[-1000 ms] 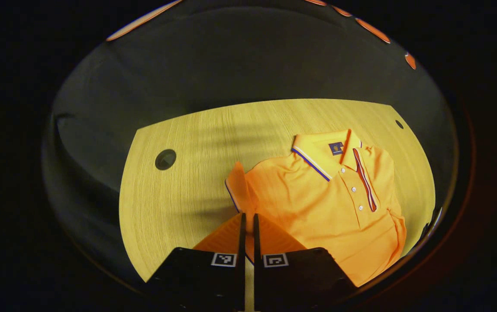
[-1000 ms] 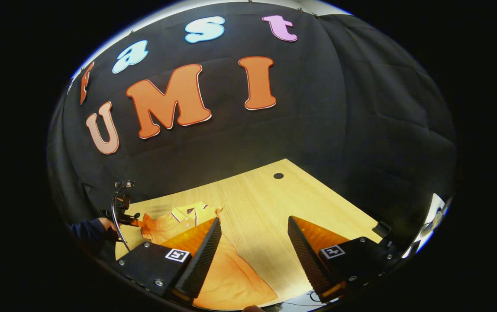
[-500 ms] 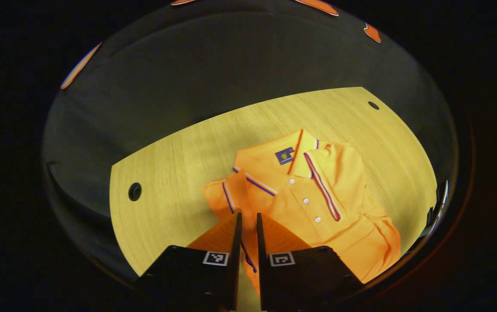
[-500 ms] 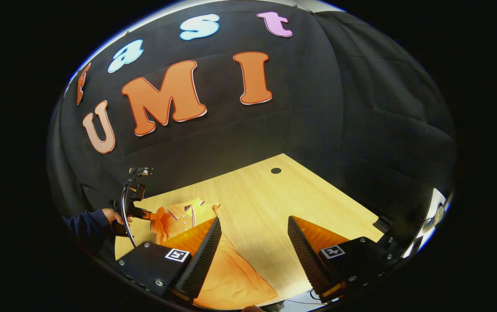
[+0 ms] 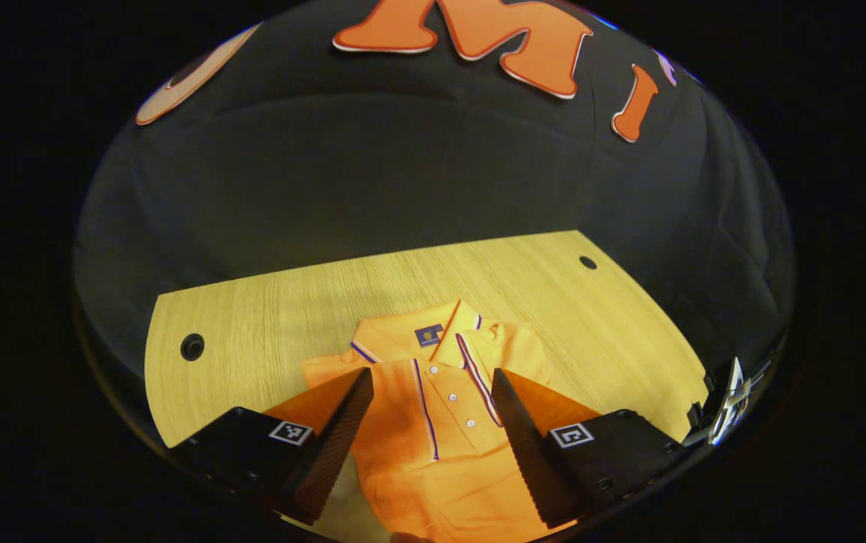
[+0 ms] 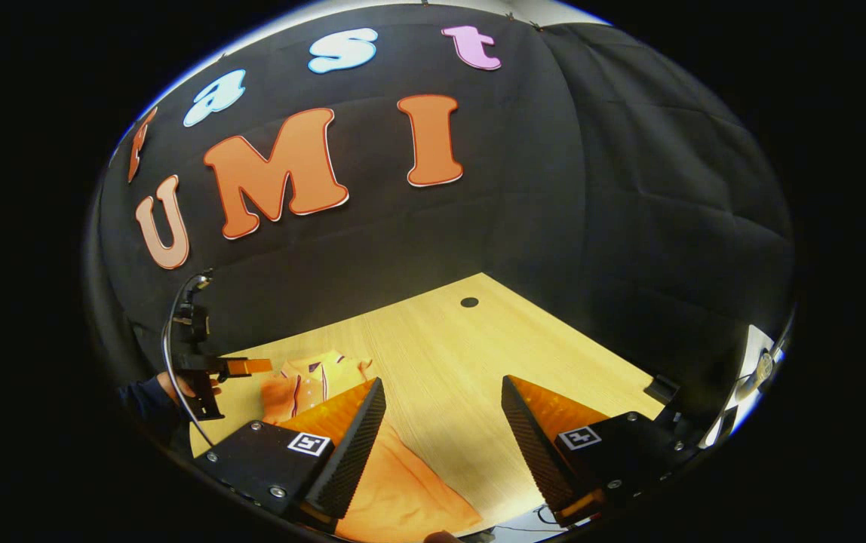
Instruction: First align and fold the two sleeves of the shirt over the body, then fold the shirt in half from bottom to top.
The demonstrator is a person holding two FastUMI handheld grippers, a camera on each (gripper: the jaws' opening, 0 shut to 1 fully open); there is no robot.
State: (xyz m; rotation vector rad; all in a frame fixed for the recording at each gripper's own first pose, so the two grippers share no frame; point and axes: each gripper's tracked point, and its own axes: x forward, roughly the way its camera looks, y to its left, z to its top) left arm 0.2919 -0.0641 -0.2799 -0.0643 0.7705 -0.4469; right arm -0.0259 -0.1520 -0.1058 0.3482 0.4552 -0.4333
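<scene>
An orange polo shirt (image 5: 448, 422) lies face up on the wooden table (image 5: 267, 317), collar pointing toward the far wall, both sleeves folded in over the body. My left gripper (image 5: 433, 400) hovers above the chest, open, nothing between its fingers. In the right gripper view the shirt (image 6: 403, 490) runs from the collar at the left down under my own fingers. My right gripper (image 6: 440, 407) is open over bare table beside the shirt's right edge. The left gripper (image 6: 244, 366) shows there too, held by a hand in a dark sleeve (image 6: 150, 392), above the collar end.
The table has a round cable hole at its left (image 5: 192, 347) and another at the far right (image 5: 588, 262). Black cloth walls close in behind the table. A black clip-like fitting (image 6: 655, 388) sits at the table's right edge.
My left gripper has let go of the left sleeve, which now lies on the body, and has opened wide, lifted and pulled back. The right gripper has barely moved.
</scene>
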